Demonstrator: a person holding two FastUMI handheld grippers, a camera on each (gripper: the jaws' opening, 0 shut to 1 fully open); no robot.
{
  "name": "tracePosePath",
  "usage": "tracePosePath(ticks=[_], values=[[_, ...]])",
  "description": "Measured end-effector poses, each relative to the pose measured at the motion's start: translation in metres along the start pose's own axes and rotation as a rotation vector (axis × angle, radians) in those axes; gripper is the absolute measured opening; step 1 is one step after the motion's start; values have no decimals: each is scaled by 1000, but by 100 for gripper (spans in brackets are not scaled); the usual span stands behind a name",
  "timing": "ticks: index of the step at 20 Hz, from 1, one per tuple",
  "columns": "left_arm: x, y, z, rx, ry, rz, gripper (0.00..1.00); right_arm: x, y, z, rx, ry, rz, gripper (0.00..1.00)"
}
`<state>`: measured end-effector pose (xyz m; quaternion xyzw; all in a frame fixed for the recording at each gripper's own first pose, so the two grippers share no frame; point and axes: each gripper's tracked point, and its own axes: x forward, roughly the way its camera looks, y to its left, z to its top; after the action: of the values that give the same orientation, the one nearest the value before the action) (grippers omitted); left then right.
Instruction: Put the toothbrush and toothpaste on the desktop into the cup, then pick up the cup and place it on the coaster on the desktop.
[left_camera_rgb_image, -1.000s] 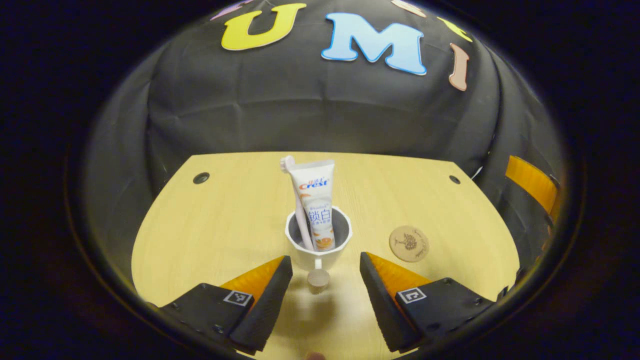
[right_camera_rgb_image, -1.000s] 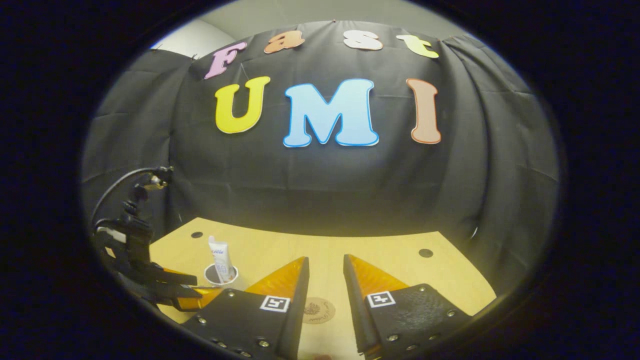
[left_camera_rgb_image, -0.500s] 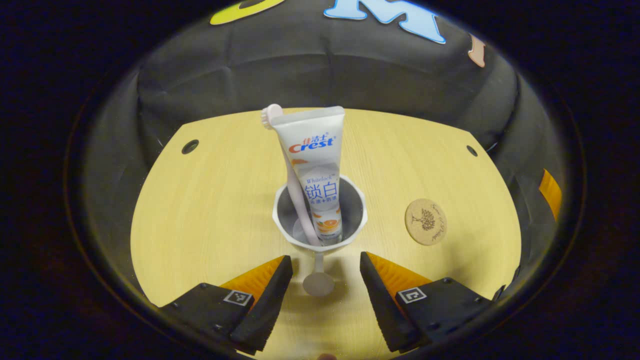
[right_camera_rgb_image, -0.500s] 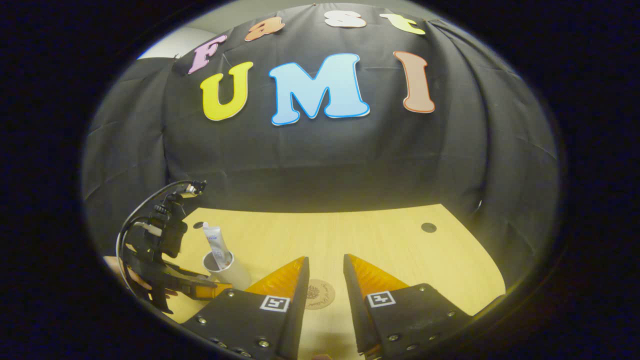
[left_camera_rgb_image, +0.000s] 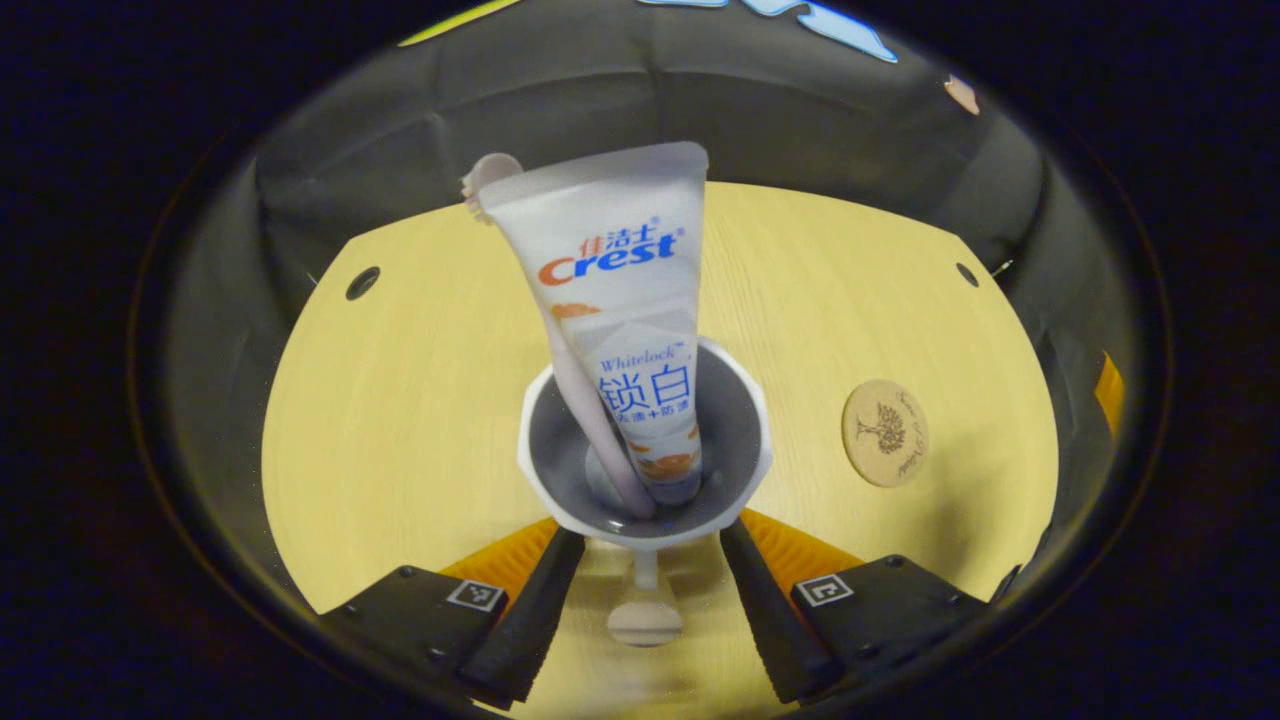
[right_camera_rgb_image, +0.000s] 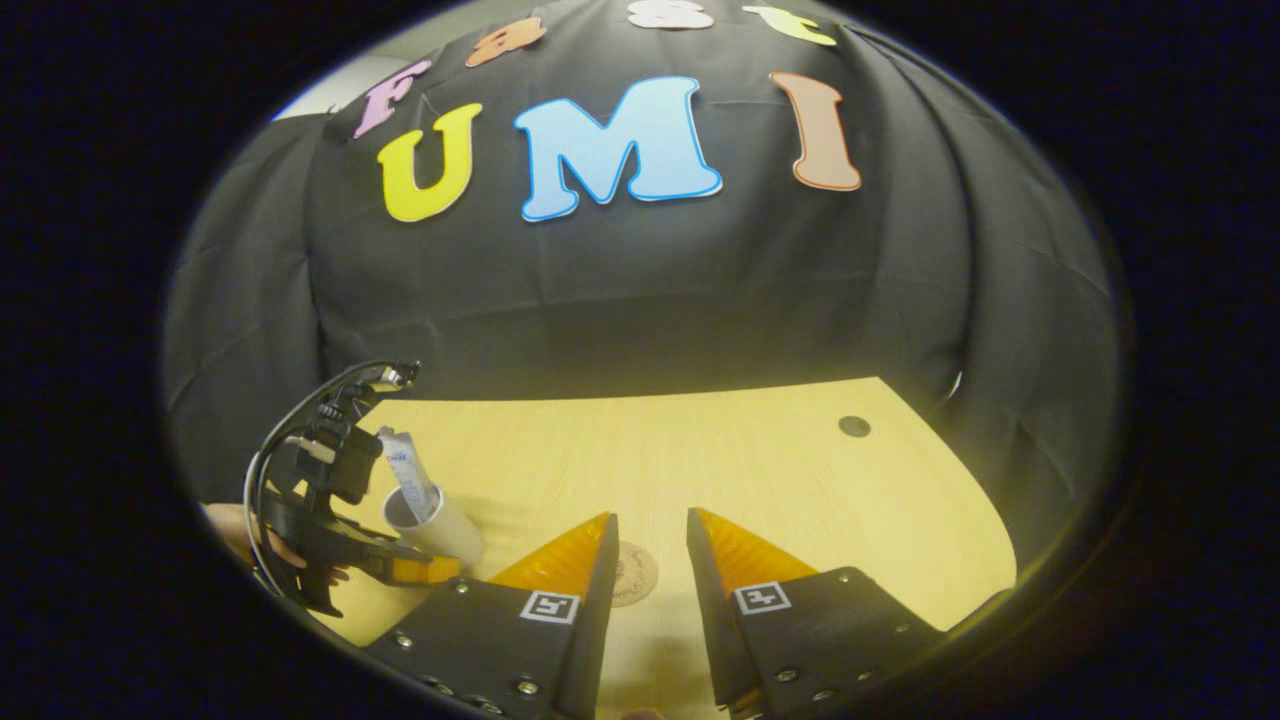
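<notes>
A white cup (left_camera_rgb_image: 645, 500) stands on the wooden desktop (left_camera_rgb_image: 400, 420), holding an upright white toothpaste tube (left_camera_rgb_image: 615, 300) and a pink toothbrush (left_camera_rgb_image: 590, 410) that leans behind it. My left gripper (left_camera_rgb_image: 645, 560) is open, its black fingers (left_camera_rgb_image: 540, 590) on either side of the cup's lower wall, just under the rim. The cup's small handle points toward the camera. A round cork coaster (left_camera_rgb_image: 885, 432) lies to the cup's right. In the right gripper view, my right gripper (right_camera_rgb_image: 650, 525) hovers above the coaster (right_camera_rgb_image: 632, 572) with a narrow gap and nothing held.
In the right gripper view the left gripper (right_camera_rgb_image: 430, 560), the hand (right_camera_rgb_image: 240, 530) holding it and its cable sit at the cup (right_camera_rgb_image: 440, 530) on the left. The desktop has small round holes (left_camera_rgb_image: 362, 283) near its back corners. Black cloth walls close it in.
My left gripper has moved forward and down until the cup sits between its fingers, which kept their width. The right gripper has barely shifted.
</notes>
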<state>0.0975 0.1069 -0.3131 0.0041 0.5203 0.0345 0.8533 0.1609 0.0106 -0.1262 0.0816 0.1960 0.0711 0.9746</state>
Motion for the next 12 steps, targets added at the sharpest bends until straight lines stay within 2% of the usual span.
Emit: tracePosePath(ticks=[2, 4, 6, 7, 8, 9, 10, 11, 12], values=[[4, 2, -1, 0, 9, 7, 89, 2, -3, -3, 2, 7, -7, 41], [7, 1, -3, 0, 19, 3, 77, 6, -5, -6, 0, 21, -12, 41], [7, 2, -4, 7, 25, 3, 74, 9, -7, -8, 3, 35, -18, 41], [8, 1, -4, 9, 28, 1, 64, 10, -6, -9, 8, 39, -19, 41], [9, 0, -6, 4, 31, -8, 69, 11, -6, -9, 13, 41, -19, 41], [11, 3, -6, -3, 34, 4, 51, 13, -6, -9, 16, 43, -20, 41], [10, 2, -7, -5, 37, -3, 41, 15, -5, -9, 20, 46, -19, 41], [9, 4, -8, -13, 35, 1, 36, 16, -4, -10, 22, 51, -17, 41], [15, 4, -8, -7, 34, 2, 38, 16, -5, -11, 21, 56, -17, 41]])
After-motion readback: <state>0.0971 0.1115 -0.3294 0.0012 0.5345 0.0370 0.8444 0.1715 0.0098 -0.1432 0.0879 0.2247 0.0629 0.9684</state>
